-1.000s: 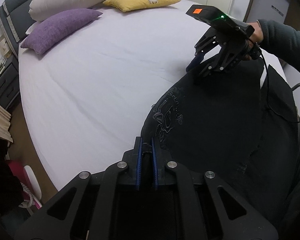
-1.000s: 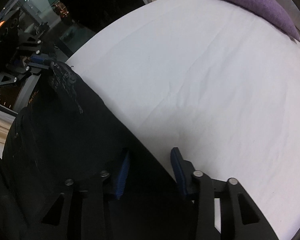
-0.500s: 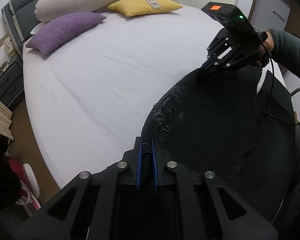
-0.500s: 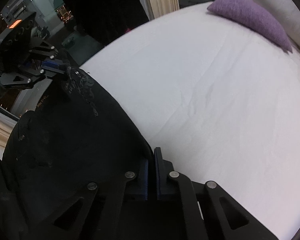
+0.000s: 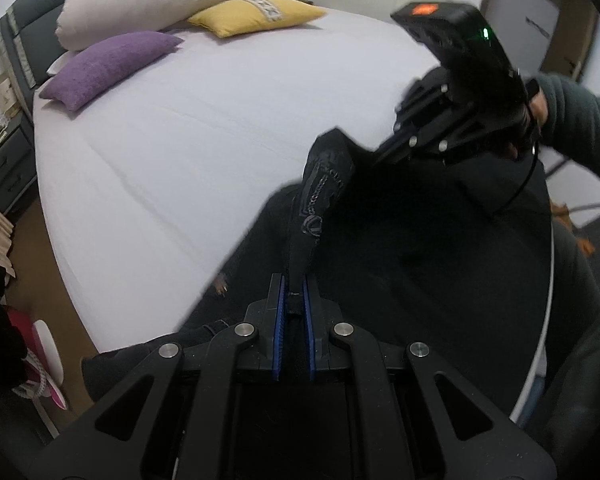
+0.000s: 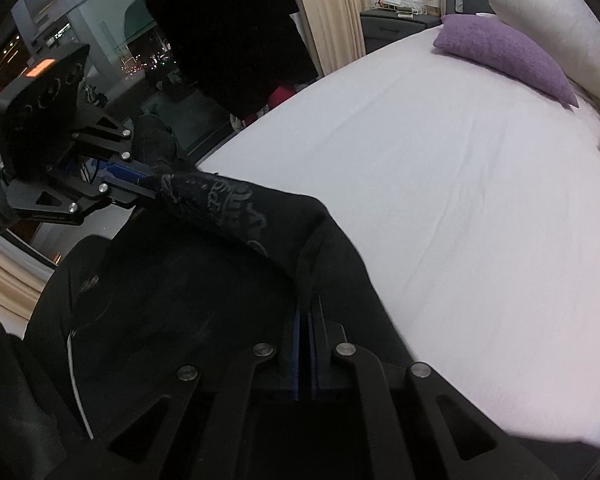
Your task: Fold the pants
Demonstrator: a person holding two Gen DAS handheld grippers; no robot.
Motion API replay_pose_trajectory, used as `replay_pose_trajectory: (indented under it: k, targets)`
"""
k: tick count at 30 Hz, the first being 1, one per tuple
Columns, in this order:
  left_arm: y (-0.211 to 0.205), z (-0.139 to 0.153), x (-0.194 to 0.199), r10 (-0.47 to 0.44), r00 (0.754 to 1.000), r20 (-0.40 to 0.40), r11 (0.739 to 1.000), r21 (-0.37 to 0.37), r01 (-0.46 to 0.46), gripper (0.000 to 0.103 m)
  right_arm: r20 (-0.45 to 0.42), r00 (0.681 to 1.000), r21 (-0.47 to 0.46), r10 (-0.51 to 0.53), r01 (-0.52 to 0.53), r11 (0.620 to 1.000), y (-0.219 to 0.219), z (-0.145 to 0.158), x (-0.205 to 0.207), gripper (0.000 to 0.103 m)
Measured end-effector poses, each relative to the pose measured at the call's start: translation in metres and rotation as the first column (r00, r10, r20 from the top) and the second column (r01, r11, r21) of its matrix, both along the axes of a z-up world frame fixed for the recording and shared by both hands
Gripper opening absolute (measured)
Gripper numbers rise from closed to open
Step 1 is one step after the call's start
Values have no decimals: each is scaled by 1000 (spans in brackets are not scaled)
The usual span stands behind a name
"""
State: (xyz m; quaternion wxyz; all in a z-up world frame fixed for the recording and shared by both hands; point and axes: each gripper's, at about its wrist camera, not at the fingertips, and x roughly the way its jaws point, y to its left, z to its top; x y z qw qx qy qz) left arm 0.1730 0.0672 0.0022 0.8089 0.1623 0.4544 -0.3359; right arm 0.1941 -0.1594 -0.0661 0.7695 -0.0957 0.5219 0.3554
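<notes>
Here both grippers pinch one edge of the pants (image 5: pixel 400 240), the dark cloth stretched between them above the near side of the bed (image 5: pixel 228 120). The left gripper (image 5: pixel 294 300) has its fingers closed tight on a narrow bunch of cloth; the right gripper (image 6: pixel 305 320) is likewise closed on the fabric. Held taut and raised like this, the edge can likely be carried over to make a fold. The rest of the pants hangs low toward the person, and its shape is lost in black; legs and waistband cannot be told apart. The pillows (image 5: pixel 112 64) lie well apart, at the head of the bed
</notes>
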Motion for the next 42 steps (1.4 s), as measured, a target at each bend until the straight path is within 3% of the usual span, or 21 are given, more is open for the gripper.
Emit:
replay_pose_trajectory:
  k: [9,14,18,22,42]
  targets:
    - [-9,-20,-74,-51,998,-19,997,53,52,7,83,997,-98,-11,19,995,14,4,-92,4]
    - [-11,-31,-111,-95,995,-29,990,97,98,7,124,990,-219,69,-40,975,30,-1,-135,4]
    - [-16,-43,-132,-159,986,-41,977,139,163,7,154,973,-349,170,-108,931,48,-8,-182,4]
    - [-14,-53,-158,-176,982,-61,972,146,184,7,150,969,-379,195,-125,917,58,-18,-211,4]
    - [-8,-57,-183,-223,972,-79,961,150,233,7,191,965,-430,177,-79,899,78,-31,-234,5]
